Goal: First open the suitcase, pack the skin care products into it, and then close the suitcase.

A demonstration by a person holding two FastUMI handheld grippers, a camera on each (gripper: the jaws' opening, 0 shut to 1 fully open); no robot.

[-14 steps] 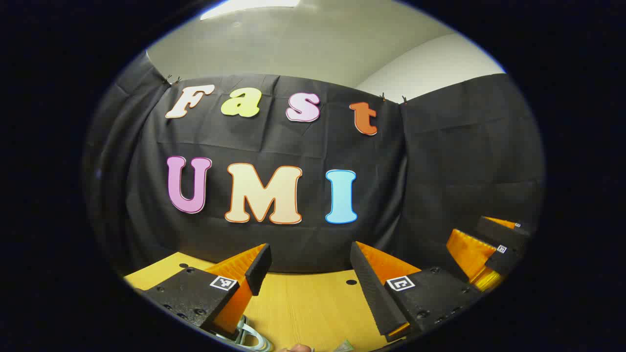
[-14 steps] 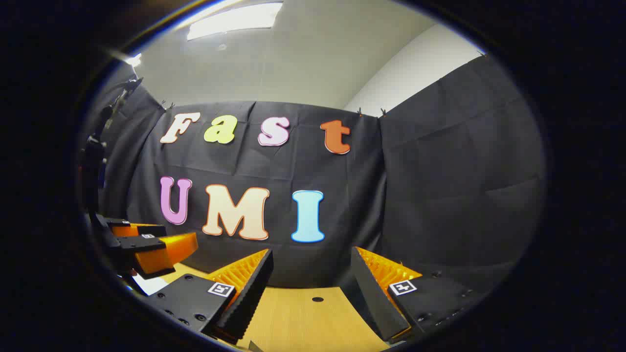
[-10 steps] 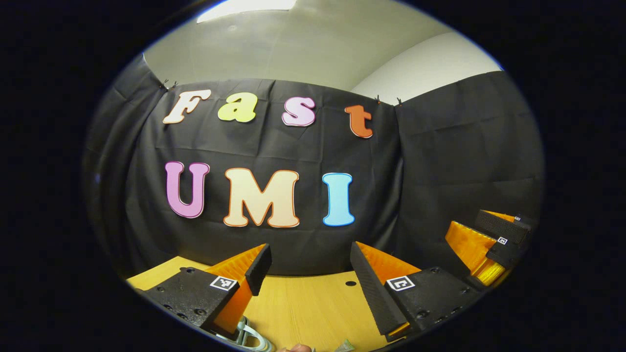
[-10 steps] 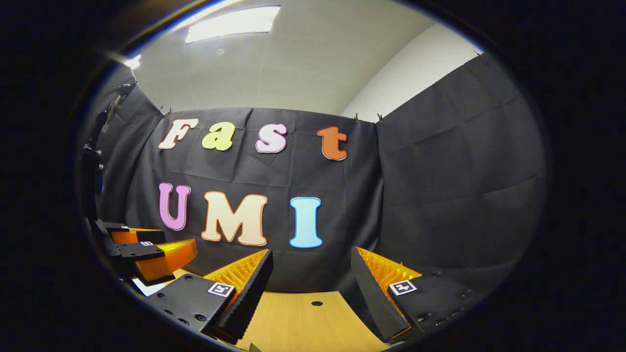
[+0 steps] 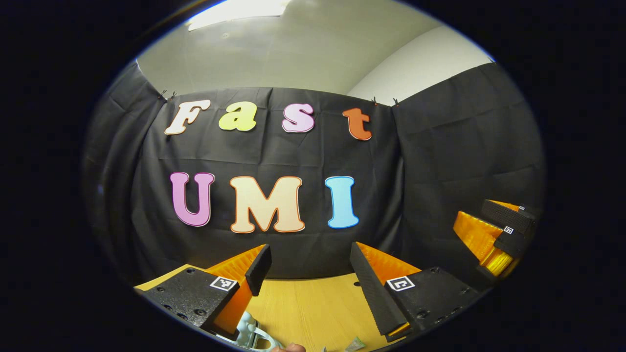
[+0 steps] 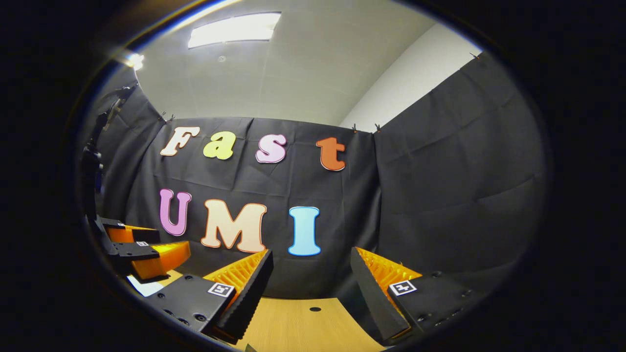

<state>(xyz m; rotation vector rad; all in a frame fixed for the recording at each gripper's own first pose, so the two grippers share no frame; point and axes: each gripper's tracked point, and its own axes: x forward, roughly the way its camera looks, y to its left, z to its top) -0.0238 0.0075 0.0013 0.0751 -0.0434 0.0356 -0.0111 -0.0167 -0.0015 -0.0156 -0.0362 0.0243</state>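
In the left gripper view my left gripper (image 5: 309,266) hangs open above the wooden table (image 5: 313,305), with nothing between its fingers. A pale blue-white object (image 5: 252,334) peeks out under its left finger at the bottom edge; I cannot tell what it is. A fingertip (image 5: 289,348) and a small greenish scrap (image 5: 355,344) lie beside it. My right gripper (image 5: 494,234) shows far right, its jaws apart. In the right gripper view my right gripper (image 6: 310,274) is open and empty over the table (image 6: 293,332). The left gripper (image 6: 146,250) shows at the left, also open.
The black cloth wall (image 5: 440,171) stands close behind the table on the far side and the right. Small round holes (image 6: 315,309) mark the tabletop. Under the left gripper in the right gripper view lies a white flat thing (image 6: 144,286).
Both cameras have tilted slightly upward, so the wall sits lower in each view. The pale object under the left finger shows a bit more. Both grippers stay open.
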